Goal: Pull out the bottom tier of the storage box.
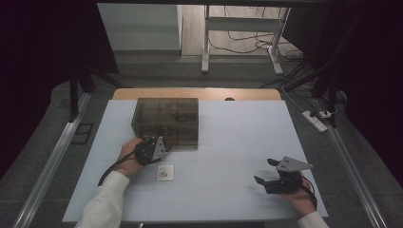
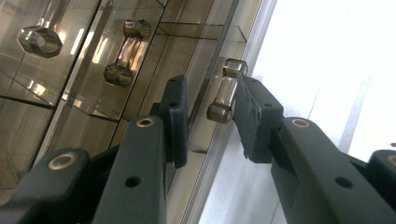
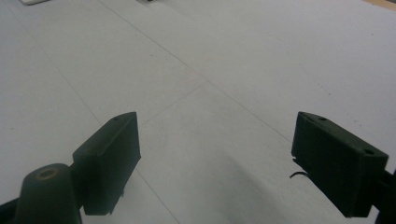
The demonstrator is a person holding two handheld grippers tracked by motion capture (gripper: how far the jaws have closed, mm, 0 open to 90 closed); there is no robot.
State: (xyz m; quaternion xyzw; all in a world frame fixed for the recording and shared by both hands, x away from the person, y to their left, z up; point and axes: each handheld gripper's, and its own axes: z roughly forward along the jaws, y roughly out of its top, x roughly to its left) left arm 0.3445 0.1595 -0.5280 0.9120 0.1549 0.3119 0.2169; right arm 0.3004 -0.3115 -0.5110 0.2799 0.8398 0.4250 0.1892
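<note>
A smoky see-through drawer box stands on the white table, left of centre. My left gripper is at its front face. In the left gripper view, the jaws of my left gripper straddle a small bar handle on one drawer front. The right pad touches the handle, while the left pad stands a little off it. My right gripper rests near the table's front right with its jaws wide apart. Nothing but bare table lies between the jaws of my right gripper.
A small white square card with a little item on it lies in front of the box, beside the person's left wrist. Two more drawer handles show on the box front. A power strip lies on the floor beyond the table's right edge.
</note>
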